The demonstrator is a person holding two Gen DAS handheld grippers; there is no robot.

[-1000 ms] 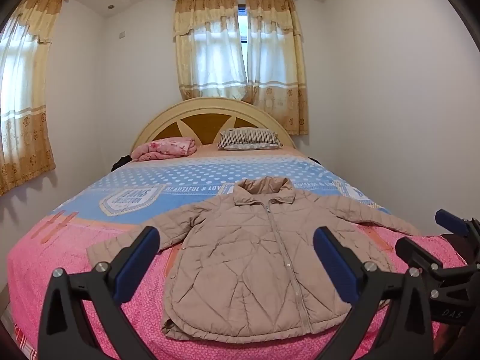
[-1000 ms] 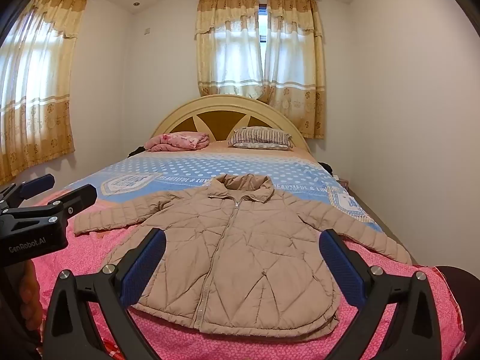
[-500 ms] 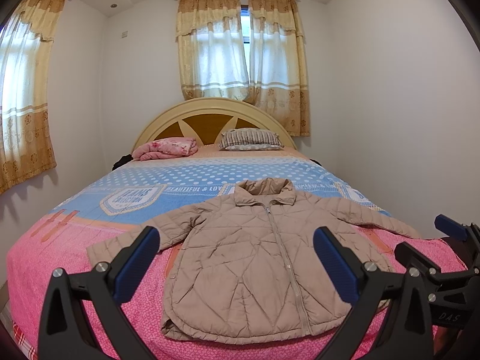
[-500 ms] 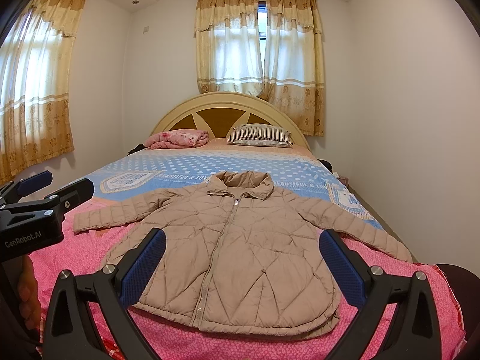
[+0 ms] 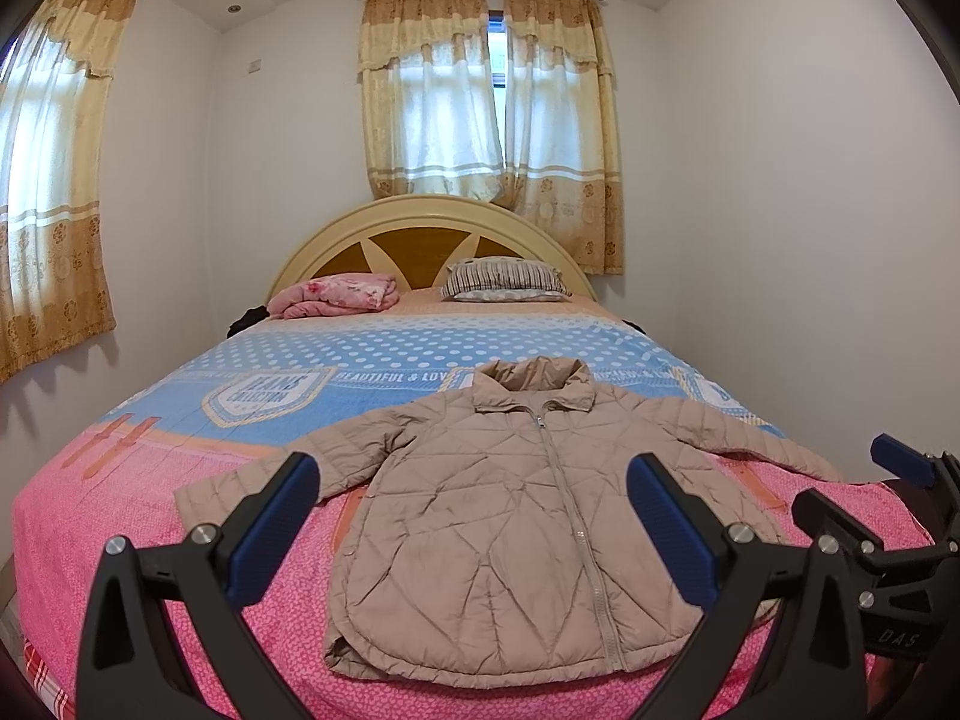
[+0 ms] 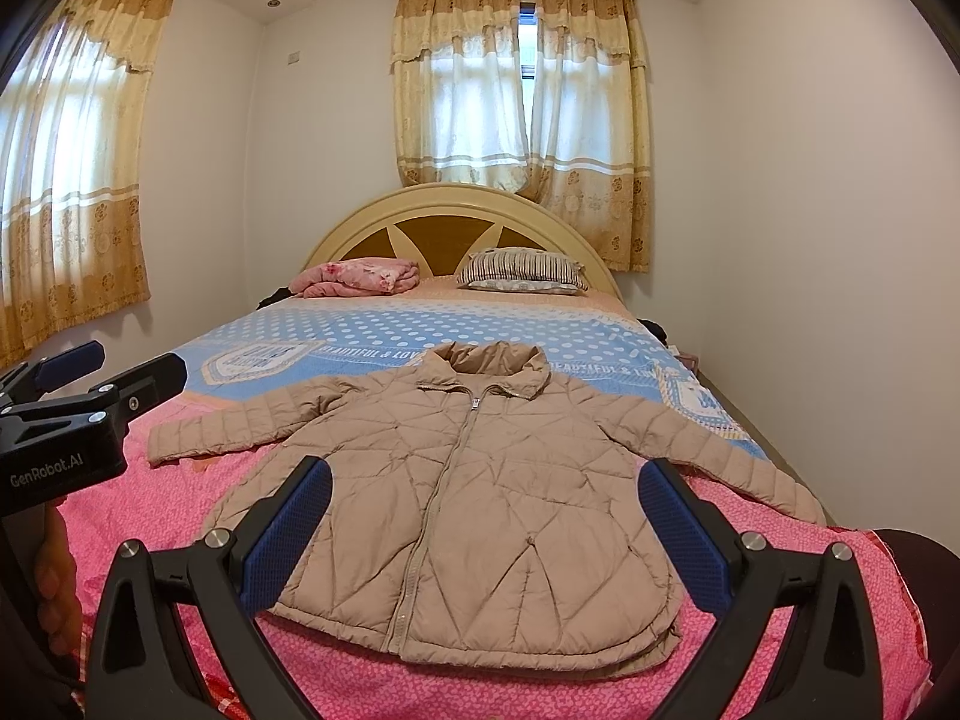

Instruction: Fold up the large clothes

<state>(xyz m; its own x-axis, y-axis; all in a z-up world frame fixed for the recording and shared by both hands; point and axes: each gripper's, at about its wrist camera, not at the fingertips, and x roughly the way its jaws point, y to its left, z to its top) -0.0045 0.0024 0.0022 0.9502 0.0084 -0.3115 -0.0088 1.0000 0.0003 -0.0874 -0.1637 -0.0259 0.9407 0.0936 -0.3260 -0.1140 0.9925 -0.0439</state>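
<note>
The bed (image 5: 150, 504) fills the lower half of both views. Its cover is pink with small white marks in the lower part of the frame and blue with white dots higher up. In the lower centre a beige quilted jacket (image 5: 516, 540) lies flat on the cover, zipped, with the collar toward the headboard (image 5: 420, 222) and both sleeves spread to the sides. Near the headboard, in the middle of the frame, a folded pink blanket (image 5: 336, 295) lies to the left and a striped pillow (image 5: 504, 279) lies to the right, apart from each other.
</note>
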